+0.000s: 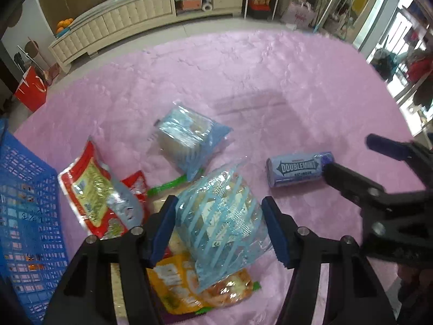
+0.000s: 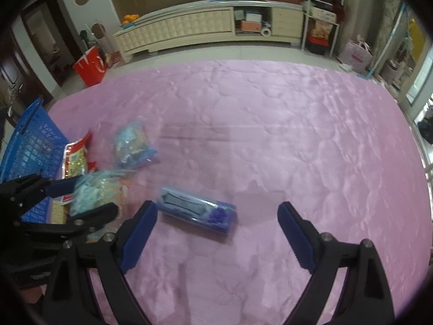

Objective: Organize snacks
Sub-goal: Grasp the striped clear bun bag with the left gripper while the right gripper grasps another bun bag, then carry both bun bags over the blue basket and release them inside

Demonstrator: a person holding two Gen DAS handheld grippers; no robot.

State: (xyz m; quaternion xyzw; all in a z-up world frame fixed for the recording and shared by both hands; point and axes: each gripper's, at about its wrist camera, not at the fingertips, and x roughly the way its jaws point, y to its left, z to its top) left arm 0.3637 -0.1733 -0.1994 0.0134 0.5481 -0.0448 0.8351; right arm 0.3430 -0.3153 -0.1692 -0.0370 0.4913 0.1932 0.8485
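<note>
Left gripper (image 1: 219,228) straddles the blue-striped clear packet (image 1: 220,216), jaws part-closed; pads sit at both sides of the film, but I can't tell if they actually press it. Right gripper (image 2: 216,235) is wide open, holding nothing, hovering over the Doublemint tube (image 2: 196,210).

Risks:
- Packet is puffy, slick film. Pads may pinch air or a loose fold, and it slides out on lift.
- It lies on top of the orange pouch (image 1: 178,284) and touches the red-and-yellow bag (image 1: 100,192); a low grip could drag either along.
- Tube lies on its side on soft pink carpet (image 2: 297,135), skewed to the right jaws; it may roll or get nudged away on closing.

Pile sits near the carpet's left edge, just beside the blue basket (image 1: 24,203). A second blue packet (image 1: 189,140) lies further in, tube apart to the right.
</note>
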